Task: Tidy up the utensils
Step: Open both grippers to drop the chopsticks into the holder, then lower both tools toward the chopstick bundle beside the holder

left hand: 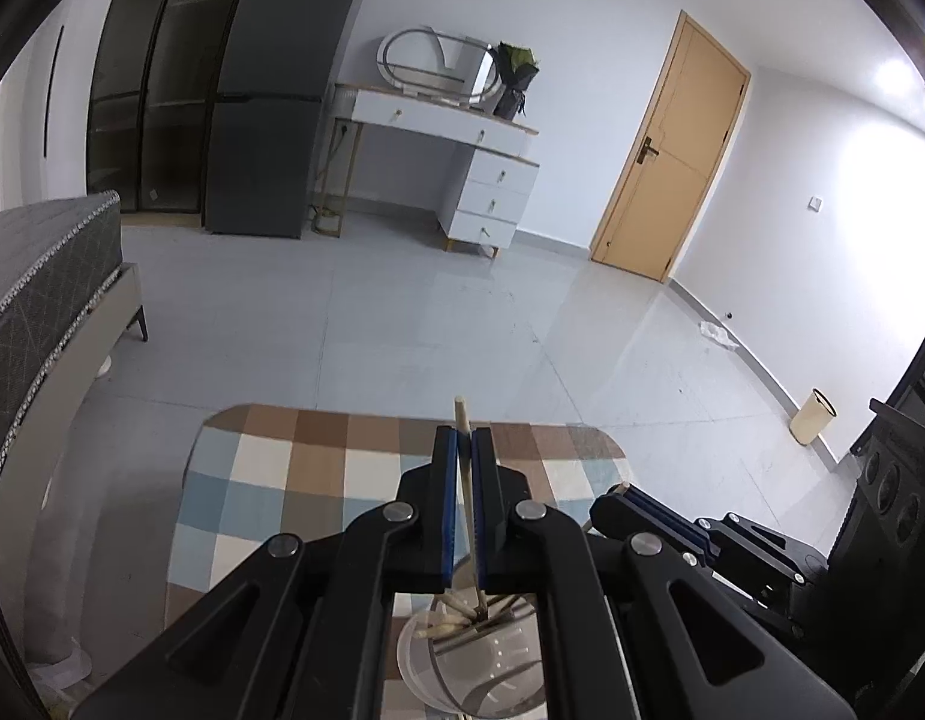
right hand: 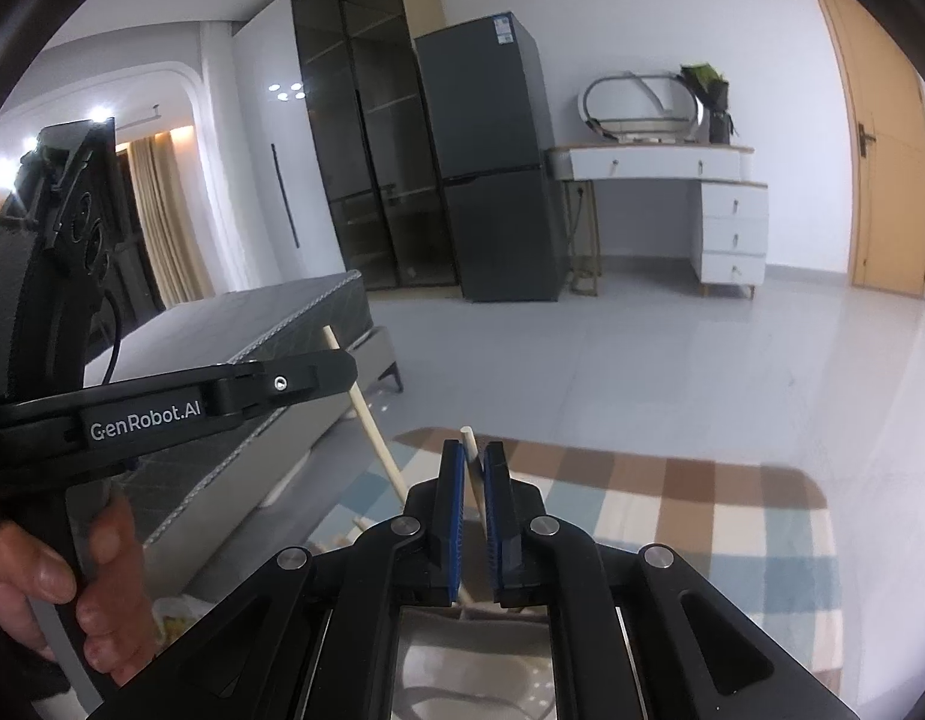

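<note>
Gripping one utensil each: left gripper and right gripper both clenched on wooden handles; handles may clash over the cup.

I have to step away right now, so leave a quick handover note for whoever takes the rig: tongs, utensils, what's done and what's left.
Left tongs: shut on a light wooden utensil handle, lifted above the clear container.
Right tongs: closed around a white utensil handle, though contact is hard to confirm.
Container sits on the checkered cloth, holding several more utensils.
Done: two utensils in the tongs.
Left: set both down sorted, then handle those in the container.
</note>
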A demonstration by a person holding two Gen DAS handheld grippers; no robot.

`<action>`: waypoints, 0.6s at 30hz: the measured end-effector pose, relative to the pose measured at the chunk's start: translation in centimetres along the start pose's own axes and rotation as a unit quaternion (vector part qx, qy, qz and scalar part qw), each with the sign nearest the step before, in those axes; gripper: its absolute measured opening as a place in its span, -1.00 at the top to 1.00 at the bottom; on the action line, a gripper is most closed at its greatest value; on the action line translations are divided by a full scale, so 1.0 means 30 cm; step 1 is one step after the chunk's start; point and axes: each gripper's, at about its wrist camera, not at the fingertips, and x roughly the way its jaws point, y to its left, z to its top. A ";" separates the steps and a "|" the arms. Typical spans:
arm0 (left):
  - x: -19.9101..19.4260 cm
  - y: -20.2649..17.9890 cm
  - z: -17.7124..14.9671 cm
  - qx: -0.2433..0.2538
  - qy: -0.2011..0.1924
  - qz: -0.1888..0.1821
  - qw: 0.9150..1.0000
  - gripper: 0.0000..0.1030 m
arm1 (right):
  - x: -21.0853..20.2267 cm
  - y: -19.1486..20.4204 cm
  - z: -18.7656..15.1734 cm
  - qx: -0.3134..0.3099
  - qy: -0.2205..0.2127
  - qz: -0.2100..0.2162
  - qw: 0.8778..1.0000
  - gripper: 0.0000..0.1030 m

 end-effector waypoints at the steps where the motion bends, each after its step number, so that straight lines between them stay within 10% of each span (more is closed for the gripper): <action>1: 0.004 0.000 -0.003 -0.002 0.006 0.000 1.000 1.00 | -0.001 -0.005 -0.003 0.005 0.002 0.002 1.000 0.84; 11: -0.020 0.030 -0.048 -0.036 0.083 0.021 0.996 0.84 | -0.142 -0.049 -0.060 0.065 -0.014 -0.014 0.998 -0.17; 18: -0.192 -0.038 -0.088 -0.023 0.042 0.048 0.998 -0.27 | -0.308 -0.044 -0.117 0.088 -0.030 -0.028 0.995 -0.41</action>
